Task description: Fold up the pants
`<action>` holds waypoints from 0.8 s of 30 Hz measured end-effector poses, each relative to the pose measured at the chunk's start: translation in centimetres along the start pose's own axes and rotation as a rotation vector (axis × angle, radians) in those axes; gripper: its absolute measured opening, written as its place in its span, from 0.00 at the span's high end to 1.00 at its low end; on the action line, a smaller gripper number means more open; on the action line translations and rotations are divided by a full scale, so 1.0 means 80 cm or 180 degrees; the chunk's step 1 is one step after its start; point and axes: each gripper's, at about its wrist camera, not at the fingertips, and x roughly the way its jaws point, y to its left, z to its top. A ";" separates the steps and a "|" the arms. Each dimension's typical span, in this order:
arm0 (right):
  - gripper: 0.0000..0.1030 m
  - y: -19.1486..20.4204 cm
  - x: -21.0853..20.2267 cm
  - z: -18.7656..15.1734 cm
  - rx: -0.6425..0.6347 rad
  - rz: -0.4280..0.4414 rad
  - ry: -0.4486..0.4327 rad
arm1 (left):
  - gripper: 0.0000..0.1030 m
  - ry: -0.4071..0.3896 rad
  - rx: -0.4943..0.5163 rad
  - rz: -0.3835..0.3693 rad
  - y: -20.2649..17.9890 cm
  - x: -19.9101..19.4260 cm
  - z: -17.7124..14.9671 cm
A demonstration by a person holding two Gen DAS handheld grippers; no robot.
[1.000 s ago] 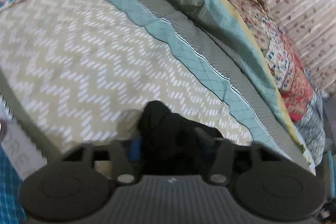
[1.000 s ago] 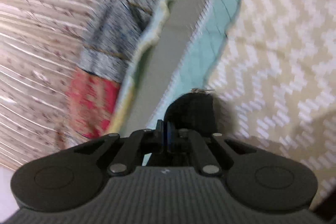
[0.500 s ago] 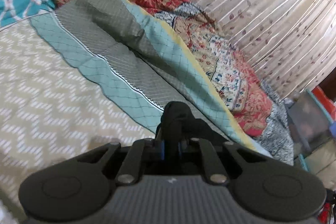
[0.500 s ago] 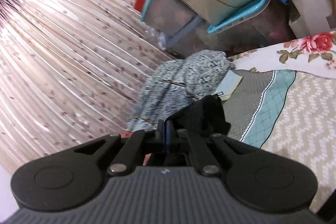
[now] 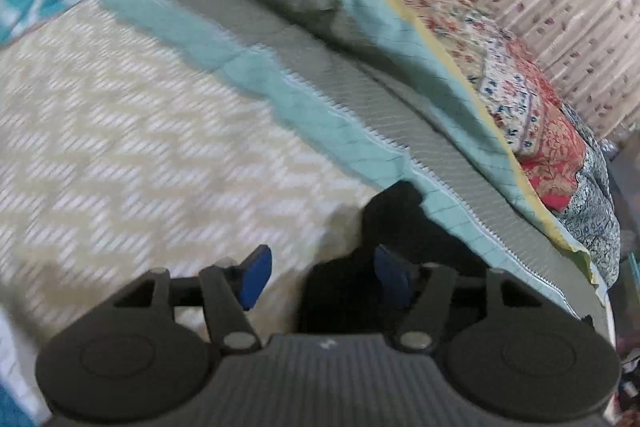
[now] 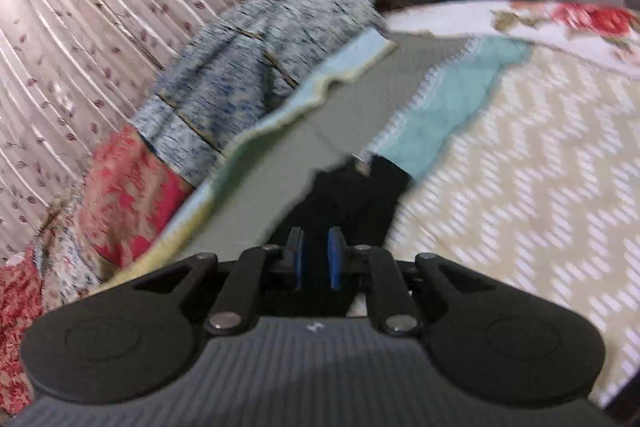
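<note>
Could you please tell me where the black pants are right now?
The black fabric pants lie on the beige zigzag bedspread beside its teal quilted border, by the open left tool, and between the right tool's fingers.

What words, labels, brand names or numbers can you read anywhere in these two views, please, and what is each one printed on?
No readable text in either view.
A small pale mark sits on the ribbed body of the left gripper: a blurred logo, not legible.
A similar mark sits on the body of the right gripper: also not legible.
The bedspread, the curtain and the black pants carry only patterns or plain cloth, no lettering.
</note>
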 end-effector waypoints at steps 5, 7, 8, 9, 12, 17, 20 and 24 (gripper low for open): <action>0.66 -0.021 0.024 -0.013 0.0527 -0.0051 0.0194 | 0.15 0.0314 -0.0263 -0.0149 0.025 -0.013 -0.036; 0.59 -0.017 0.037 -0.018 0.0645 -0.0057 0.0214 | 0.14 0.0475 -0.0285 -0.0295 0.021 -0.010 -0.054; 0.59 -0.013 0.043 -0.018 0.0661 -0.0047 0.0221 | 0.14 0.0538 -0.0268 -0.0354 0.016 -0.008 -0.061; 0.59 -0.008 0.049 -0.019 0.0666 -0.0064 0.0220 | 0.14 0.0582 -0.0235 -0.0396 0.010 -0.006 -0.071; 0.68 0.001 0.069 -0.015 0.0694 -0.0076 0.0213 | 0.54 0.0647 0.0005 -0.0446 -0.011 0.000 -0.094; 0.94 0.021 0.034 -0.010 0.0142 -0.0604 -0.0170 | 0.84 0.0725 0.0524 -0.0309 -0.040 -0.027 -0.099; 0.90 0.015 0.025 -0.017 -0.0179 -0.0985 -0.0133 | 0.81 0.0810 0.0564 -0.0166 -0.035 -0.041 -0.097; 0.64 0.016 0.002 -0.010 -0.0194 -0.1072 -0.0350 | 0.43 0.0615 0.0655 -0.0040 -0.034 -0.071 -0.081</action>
